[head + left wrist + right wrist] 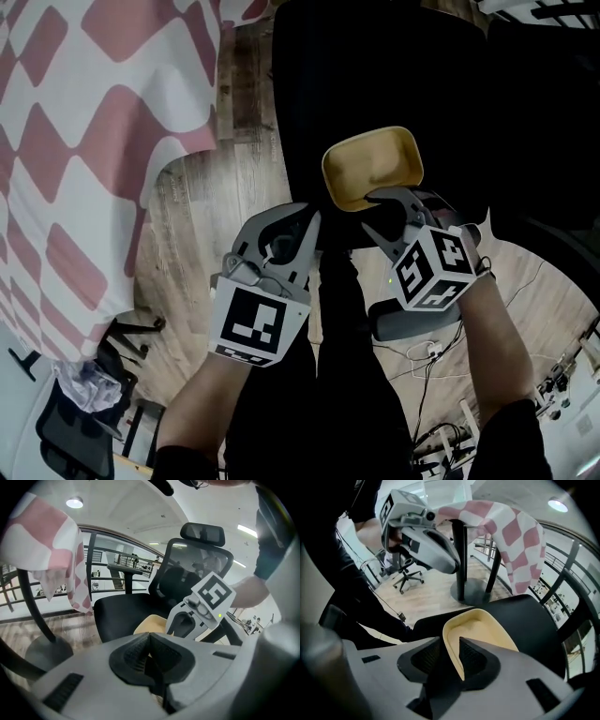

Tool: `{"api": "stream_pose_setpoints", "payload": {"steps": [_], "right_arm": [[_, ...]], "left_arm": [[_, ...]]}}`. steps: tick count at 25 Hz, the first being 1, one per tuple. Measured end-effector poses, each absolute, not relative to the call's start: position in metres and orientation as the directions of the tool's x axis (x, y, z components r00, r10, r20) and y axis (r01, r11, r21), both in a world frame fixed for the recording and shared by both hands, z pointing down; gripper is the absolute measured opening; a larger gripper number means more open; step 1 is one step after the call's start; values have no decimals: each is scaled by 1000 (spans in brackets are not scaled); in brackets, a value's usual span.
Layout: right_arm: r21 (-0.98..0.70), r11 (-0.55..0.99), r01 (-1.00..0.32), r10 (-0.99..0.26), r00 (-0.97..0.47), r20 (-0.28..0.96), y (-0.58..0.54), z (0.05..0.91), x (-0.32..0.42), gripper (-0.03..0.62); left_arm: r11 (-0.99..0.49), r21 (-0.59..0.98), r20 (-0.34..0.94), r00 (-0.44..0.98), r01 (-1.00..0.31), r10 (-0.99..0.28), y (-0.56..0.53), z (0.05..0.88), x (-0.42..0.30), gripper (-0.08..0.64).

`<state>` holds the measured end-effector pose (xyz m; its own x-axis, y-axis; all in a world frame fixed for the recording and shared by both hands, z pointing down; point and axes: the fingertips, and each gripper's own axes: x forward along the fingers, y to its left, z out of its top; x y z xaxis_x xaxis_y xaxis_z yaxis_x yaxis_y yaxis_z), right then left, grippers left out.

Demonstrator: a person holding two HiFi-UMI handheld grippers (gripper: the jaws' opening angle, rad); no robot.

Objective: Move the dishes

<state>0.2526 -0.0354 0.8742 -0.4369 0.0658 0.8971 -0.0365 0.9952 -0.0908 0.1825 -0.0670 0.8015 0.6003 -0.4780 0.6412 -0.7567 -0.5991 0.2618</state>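
Observation:
A pale yellow oblong dish (373, 167) lies on the black seat of an office chair (375, 75). My right gripper (375, 214) reaches down to its near edge. In the right gripper view the dish (483, 630) has its rim standing between the two pads of the right gripper (449, 656), which is open, with a dark gap on the left side of the rim. My left gripper (298, 225) hangs to the left of the dish, above the floor, shut with nothing in it (150, 656). The left gripper view shows the dish (150, 623) beside the right gripper (185, 623).
A pink-and-white checked tablecloth (84, 141) hangs over a table at the left, on a dark pedestal base (473, 590). The chair's backrest and headrest (197, 564) rise behind the seat. Cables (422, 356) lie on the wooden floor. Another office chair (75, 422) stands at lower left.

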Motion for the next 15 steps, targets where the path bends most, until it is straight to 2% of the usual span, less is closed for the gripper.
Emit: {"api": "stream_pose_setpoints", "payload": {"steps": [6,10,15], "right_arm": [[-70,997,-35,54,-343,938,-39,897,262,130],[4,1000,10,-1,-281,960,-46,903,276,39],[39,999,-34,-47,-304,952,-57,852,277,29]], "left_arm": [[-587,277,629,605,-761,-488,-69,795,182,5],[-579,262,612,597,-772,-519,-77,774,184,5],[-570,243,588,587,-785,-557,-79,722,186,4]]}}
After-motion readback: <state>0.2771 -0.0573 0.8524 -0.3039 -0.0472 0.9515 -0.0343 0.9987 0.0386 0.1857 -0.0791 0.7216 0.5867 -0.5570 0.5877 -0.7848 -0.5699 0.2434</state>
